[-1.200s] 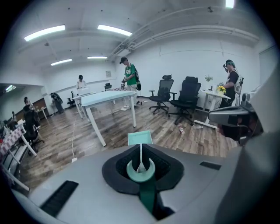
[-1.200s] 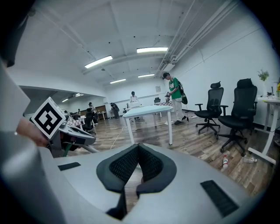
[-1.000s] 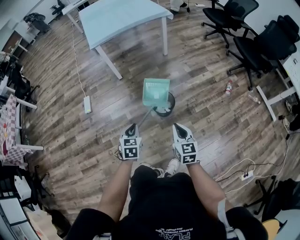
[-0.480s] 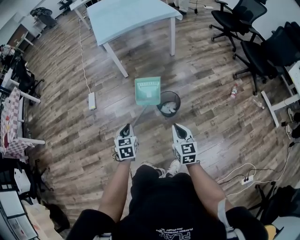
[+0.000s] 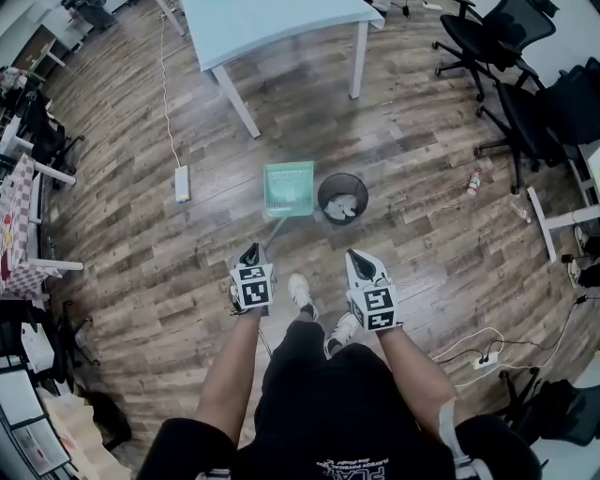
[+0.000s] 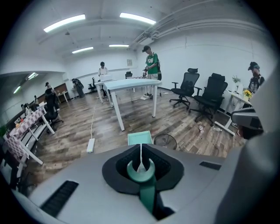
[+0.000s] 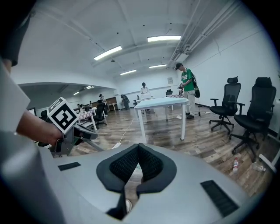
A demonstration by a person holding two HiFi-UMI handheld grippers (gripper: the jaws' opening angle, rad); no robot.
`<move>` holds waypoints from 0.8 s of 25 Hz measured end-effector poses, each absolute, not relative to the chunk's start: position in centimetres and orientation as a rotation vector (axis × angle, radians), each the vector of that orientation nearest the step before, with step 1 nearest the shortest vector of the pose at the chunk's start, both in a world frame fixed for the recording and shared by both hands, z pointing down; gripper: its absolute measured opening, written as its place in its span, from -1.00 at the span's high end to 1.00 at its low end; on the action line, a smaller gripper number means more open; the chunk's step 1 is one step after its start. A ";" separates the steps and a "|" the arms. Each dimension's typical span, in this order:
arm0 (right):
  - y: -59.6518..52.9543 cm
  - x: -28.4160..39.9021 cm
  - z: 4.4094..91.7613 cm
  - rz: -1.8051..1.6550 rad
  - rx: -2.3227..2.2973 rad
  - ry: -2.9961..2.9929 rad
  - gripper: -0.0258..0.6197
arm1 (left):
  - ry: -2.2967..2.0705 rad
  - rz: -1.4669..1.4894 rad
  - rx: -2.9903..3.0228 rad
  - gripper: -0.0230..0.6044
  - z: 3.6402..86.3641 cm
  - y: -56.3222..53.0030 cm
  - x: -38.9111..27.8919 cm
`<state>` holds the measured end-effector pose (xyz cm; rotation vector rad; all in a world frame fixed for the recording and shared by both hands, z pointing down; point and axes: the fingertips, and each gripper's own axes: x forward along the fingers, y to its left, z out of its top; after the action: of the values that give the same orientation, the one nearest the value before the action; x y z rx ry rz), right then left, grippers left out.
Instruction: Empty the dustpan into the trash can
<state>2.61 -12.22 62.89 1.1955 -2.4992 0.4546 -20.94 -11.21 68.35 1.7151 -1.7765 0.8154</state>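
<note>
In the head view the teal dustpan (image 5: pixel 288 188) hangs low over the wood floor, just left of the round black trash can (image 5: pixel 341 198), which has white crumpled waste inside. The pan's long thin handle runs back to my left gripper (image 5: pixel 251 258), which is shut on its green grip end (image 6: pixel 141 171). In the left gripper view the dustpan (image 6: pixel 140 138) and the trash can (image 6: pixel 166 141) lie side by side beyond the jaws. My right gripper (image 5: pixel 366 267) hovers to the right, shut (image 7: pixel 138 146), nothing between its jaws.
A pale blue table (image 5: pixel 272 23) stands ahead. A white power strip (image 5: pixel 182 184) with its cable lies on the floor at left. Office chairs (image 5: pixel 525 112) and a bottle (image 5: pixel 473 181) are at right. My shoes (image 5: pixel 302 292) are just behind the can.
The dustpan has swung left off the trash can's mouth and sunk lower, now beside the can. Both grippers have moved toward the can, and a foot has stepped forward.
</note>
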 end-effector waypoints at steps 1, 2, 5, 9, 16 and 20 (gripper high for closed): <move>-12.8 2.2 63.1 0.459 1.194 -2.492 0.87 | -1.765 0.821 1.697 0.82 69.1 -11.3 -21.3; -13.4 1.6 63.3 0.462 1.191 -2.488 0.87 | -1.751 0.823 1.684 0.82 69.8 -11.5 -21.6; -15.7 -0.3 63.6 0.456 1.173 -2.487 0.87 | -1.712 0.827 1.658 0.82 71.4 -12.5 -22.3; -18.0 -2.7 63.9 0.467 1.160 -2.484 0.87 | -1.666 0.848 1.624 0.82 73.8 -13.3 -23.3; -19.7 -5.6 64.2 0.469 1.131 -2.470 0.87 | -1.562 0.901 1.572 0.82 77.2 -14.9 -24.2; -20.0 -6.3 64.4 0.467 1.131 -2.445 0.87 | -1.490 0.939 1.548 0.82 78.9 -16.0 -24.2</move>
<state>-6.32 -20.04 64.37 1.1310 -2.4446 0.4665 -24.22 -15.97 78.88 1.5481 -1.4901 0.9392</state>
